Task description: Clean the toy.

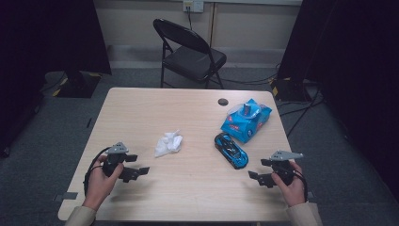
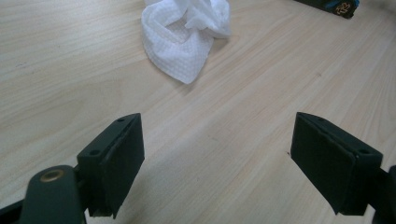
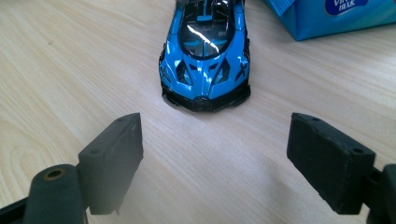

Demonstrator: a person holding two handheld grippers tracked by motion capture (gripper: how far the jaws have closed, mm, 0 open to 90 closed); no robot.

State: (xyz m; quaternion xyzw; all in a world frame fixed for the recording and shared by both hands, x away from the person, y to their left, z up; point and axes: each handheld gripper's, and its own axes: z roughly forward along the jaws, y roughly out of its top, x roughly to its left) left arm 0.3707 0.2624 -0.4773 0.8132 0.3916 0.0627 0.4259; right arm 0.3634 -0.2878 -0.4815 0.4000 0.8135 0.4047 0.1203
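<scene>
Partly cropped: toy car (image 3: 204, 56), wipes pack (image 3: 327, 16).

table (image 1: 141, 108) (pale wood) — white wipe (image 1: 168, 144) | blue toy car (image 1: 231, 149) | blue packet (image 1: 246, 121)

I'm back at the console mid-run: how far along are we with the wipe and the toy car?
Nothing looks picked up yet. The crumpled white wipe and blue toy car both lie on the table. In hand: the right tool is open and lined up on the car's nose; the left tool is open, facing the wipe. Grasping both is left.
</scene>
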